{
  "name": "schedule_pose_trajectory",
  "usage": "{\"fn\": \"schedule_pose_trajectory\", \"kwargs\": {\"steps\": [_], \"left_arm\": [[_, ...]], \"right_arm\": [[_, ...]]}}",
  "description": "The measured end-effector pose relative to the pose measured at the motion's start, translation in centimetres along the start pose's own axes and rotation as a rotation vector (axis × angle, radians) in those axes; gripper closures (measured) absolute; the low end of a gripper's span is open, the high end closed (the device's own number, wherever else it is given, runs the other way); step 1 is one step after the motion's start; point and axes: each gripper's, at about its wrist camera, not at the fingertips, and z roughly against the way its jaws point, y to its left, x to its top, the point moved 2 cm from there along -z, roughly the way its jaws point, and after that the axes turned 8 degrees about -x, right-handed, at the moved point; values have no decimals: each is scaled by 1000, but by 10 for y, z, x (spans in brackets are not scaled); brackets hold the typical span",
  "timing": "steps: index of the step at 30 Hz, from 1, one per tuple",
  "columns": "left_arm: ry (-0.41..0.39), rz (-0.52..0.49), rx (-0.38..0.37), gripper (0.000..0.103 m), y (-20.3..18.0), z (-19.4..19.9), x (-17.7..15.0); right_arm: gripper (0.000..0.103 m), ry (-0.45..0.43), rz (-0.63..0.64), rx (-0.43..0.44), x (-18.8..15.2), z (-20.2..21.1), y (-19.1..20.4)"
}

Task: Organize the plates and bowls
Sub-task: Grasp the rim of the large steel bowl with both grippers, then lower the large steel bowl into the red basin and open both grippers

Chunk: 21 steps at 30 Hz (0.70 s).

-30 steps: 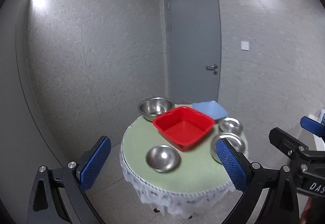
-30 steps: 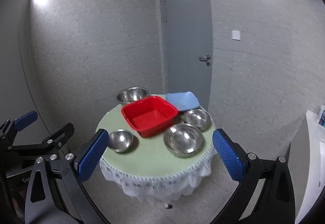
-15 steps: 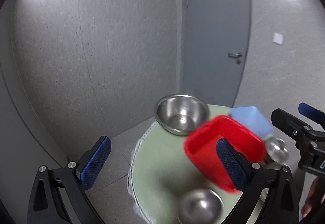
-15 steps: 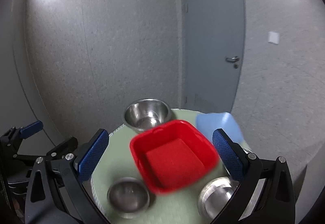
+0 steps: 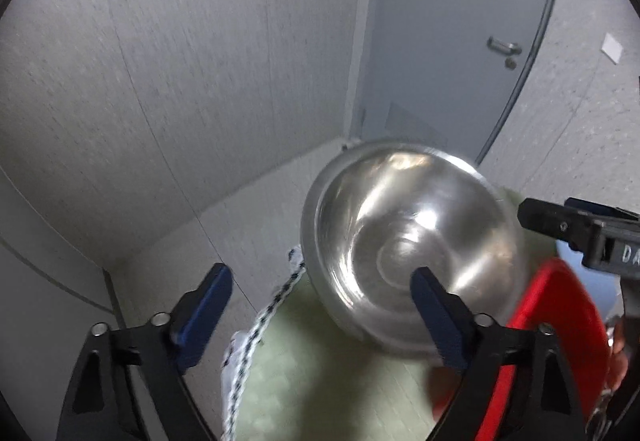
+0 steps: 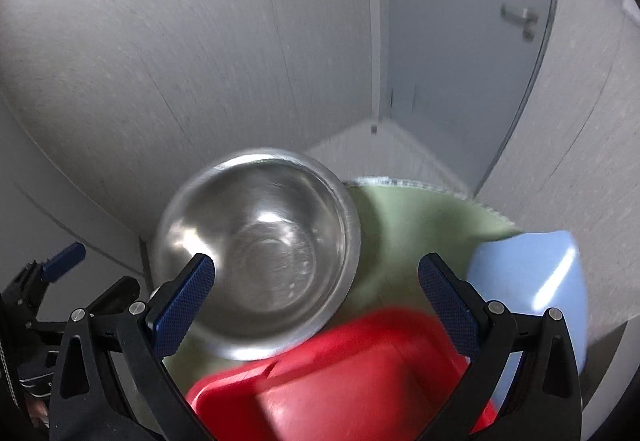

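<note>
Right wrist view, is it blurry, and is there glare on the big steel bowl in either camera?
Right wrist view: motion blur smears the red bin and door handle. Left wrist view: softer blur. Both show white glare streaks inside the steel bowl, and fisheye bending.

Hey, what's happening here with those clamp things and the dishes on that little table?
A person is holding a two-finger gripper in each hand to tidy dishes on a round table with a green cover. Both the left gripper and the right gripper are open and empty, hovering near a large steel bowl at the table's edge. A red tub sits beside the bowl, with a light blue dish next to it. Nothing is gripped yet.
</note>
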Motion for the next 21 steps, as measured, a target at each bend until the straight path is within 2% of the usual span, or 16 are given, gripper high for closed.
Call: {"fn": "schedule_pose_trajectory", "kwargs": {"steps": [2,4,6,8,9,10,11,12,17,21], "left_arm": [[51,16,-20,37,6,-27,11],[92,29,-41,49,14,-52,22],[117,31,-46,56,20,-69,34],[130,26,-60,69,22,-81,44],[134,23,-66,73,23,-86,47],[143,18,-72,78,25,-92,54],[140,15,-64,79,24,-97,55],[131,14,-61,79,26,-99,59],[63,30,-75,79,33,-96,75],[-32,11,-59,79,39,-69,98]], "right_arm": [[10,50,-11,11,4,-24,-5],[15,81,-10,9,6,-45,-8],[20,112,-8,15,10,-63,-9],[36,138,-5,35,11,-74,-10],[39,150,0,45,10,-78,-9],[50,162,3,69,10,-82,-8],[64,172,-2,101,9,-85,-8],[65,176,-5,102,9,-88,-9],[67,132,-16,144,12,-80,-13],[67,67,-16,179,17,-53,-9]]}}
